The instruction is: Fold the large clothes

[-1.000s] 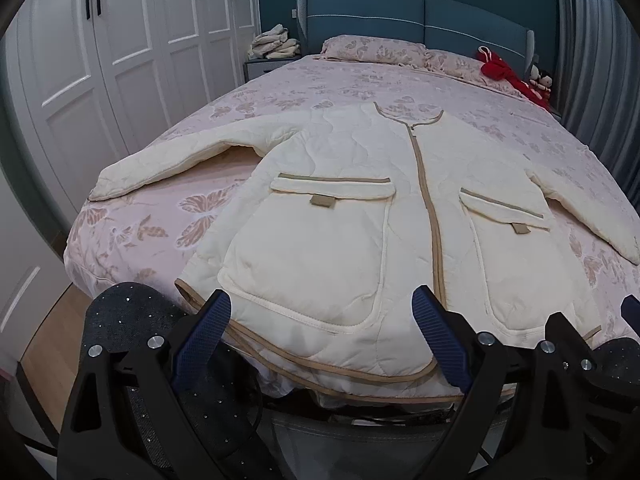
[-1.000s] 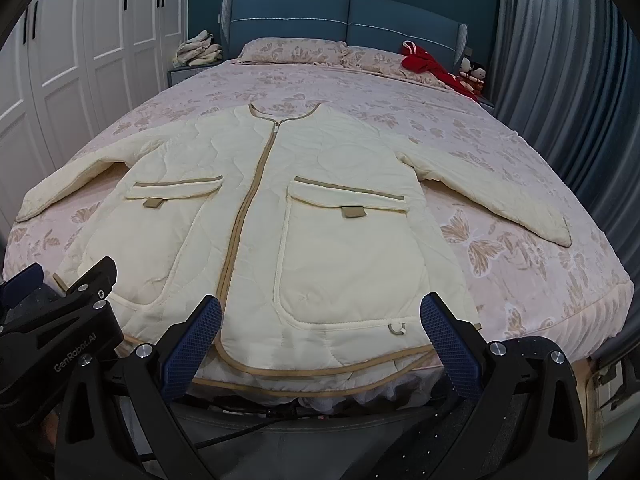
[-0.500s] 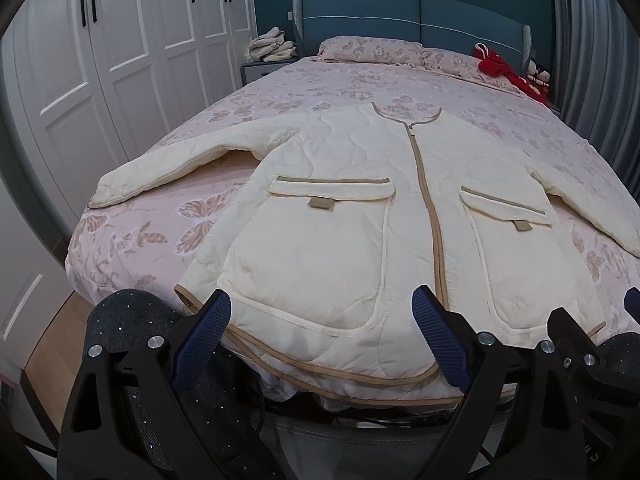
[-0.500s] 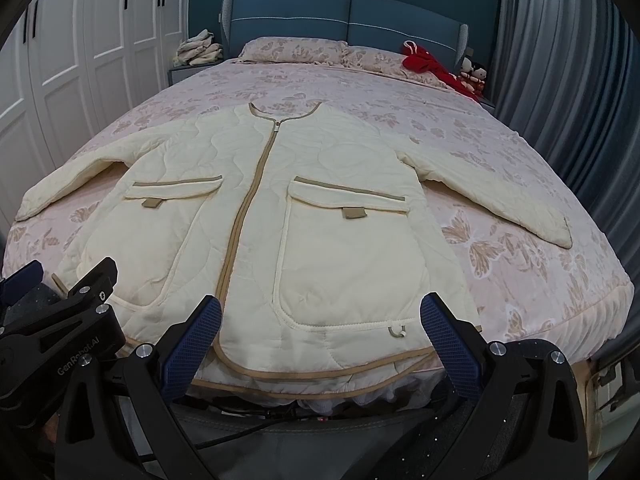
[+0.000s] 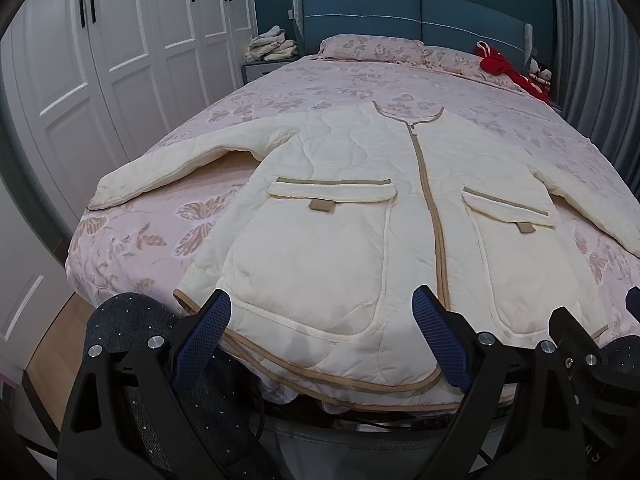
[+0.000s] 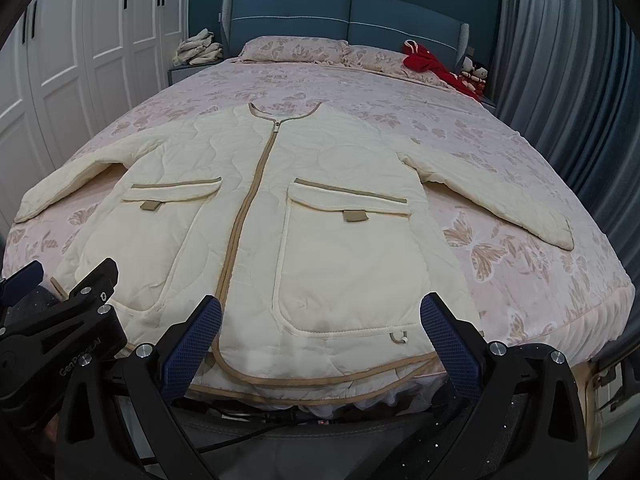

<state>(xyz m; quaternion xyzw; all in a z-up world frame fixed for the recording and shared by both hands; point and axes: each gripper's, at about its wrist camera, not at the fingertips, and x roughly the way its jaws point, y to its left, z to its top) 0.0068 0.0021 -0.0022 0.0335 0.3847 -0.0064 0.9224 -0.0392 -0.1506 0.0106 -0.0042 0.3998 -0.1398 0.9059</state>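
A cream quilted jacket [image 5: 360,208] with tan trim, a zip and two flap pockets lies flat, front up, on the bed, sleeves spread to both sides; it also shows in the right wrist view [image 6: 280,216]. Its hem hangs at the bed's near edge. My left gripper [image 5: 320,340] is open and empty, just short of the hem over the left pocket. My right gripper [image 6: 320,344] is open and empty, just short of the hem over the right pocket. The left gripper's body shows at the left of the right wrist view [image 6: 60,320].
The bed [image 6: 500,152] has a pink butterfly cover and pillows [image 6: 296,48] at a blue headboard. A red garment [image 6: 432,64] lies at the far right corner. White wardrobes [image 5: 120,60] stand left, grey curtains [image 6: 568,80] right. Folded clothes [image 5: 272,44] sit on a nightstand.
Both grippers have drifted slightly; the left view has shifted a little so the jacket sits marginally lower and closer. Both stay open and empty.
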